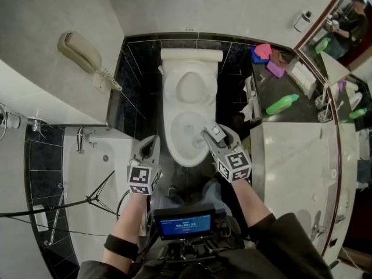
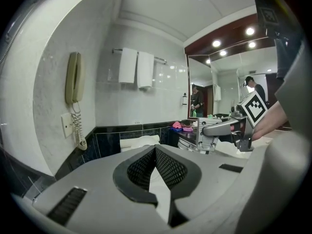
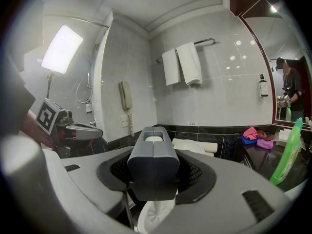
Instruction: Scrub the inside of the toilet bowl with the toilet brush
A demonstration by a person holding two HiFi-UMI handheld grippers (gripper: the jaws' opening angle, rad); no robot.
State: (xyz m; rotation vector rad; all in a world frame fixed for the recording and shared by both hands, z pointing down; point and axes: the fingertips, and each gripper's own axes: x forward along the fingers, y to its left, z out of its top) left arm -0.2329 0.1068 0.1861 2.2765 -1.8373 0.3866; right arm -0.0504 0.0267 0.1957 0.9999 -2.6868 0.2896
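Right gripper tilted over toilet bowl, jaws clamping toilet brush, left gripper alongside, jaws closed

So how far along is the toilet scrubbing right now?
Done: the lid is up and the right gripper is clamped on the brush. In hand: the brush reaches down into the bowl. Still to do: the scrubbing; how much has been covered cannot be told. The left gripper hangs shut and empty beside the bowl.
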